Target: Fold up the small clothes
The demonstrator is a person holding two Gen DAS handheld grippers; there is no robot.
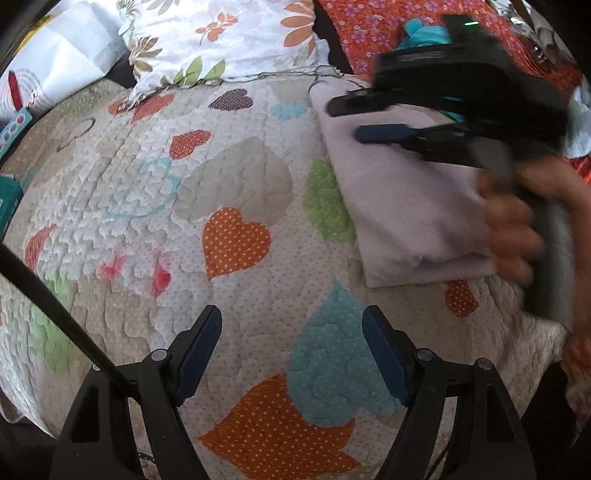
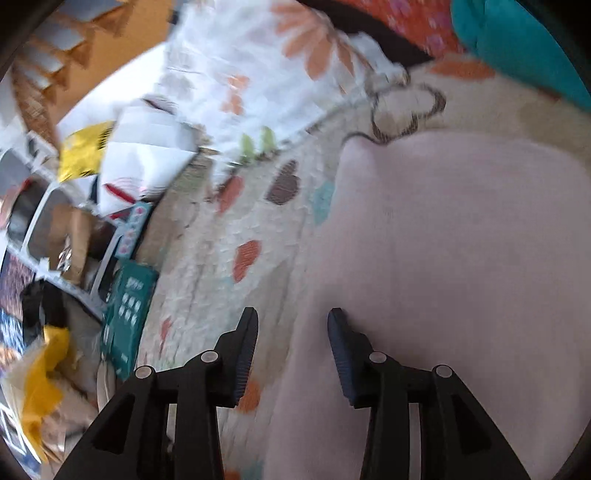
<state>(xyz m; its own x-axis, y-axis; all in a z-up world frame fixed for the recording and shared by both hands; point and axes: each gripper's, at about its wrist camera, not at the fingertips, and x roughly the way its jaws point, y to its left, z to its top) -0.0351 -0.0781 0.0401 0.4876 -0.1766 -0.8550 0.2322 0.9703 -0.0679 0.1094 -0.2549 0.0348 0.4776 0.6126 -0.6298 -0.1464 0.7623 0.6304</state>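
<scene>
A folded pale pink garment point(image 1: 402, 206) lies flat on the heart-patterned quilt point(image 1: 229, 236) at the right. It fills the right half of the right wrist view point(image 2: 461, 258). My left gripper point(image 1: 291, 317) is open and empty, above bare quilt to the left of the garment. My right gripper point(image 2: 291, 317) is open and empty, low over the garment's left edge. It also shows in the left wrist view point(image 1: 343, 118), held by a hand above the garment's far part.
A floral pillow point(image 1: 221, 37) lies at the back of the quilt. Orange flowered fabric point(image 1: 406, 33) and a teal item point(image 2: 517, 44) sit behind the garment. White paper bags point(image 1: 55, 62), a teal box point(image 2: 129, 317) and clutter line the left edge.
</scene>
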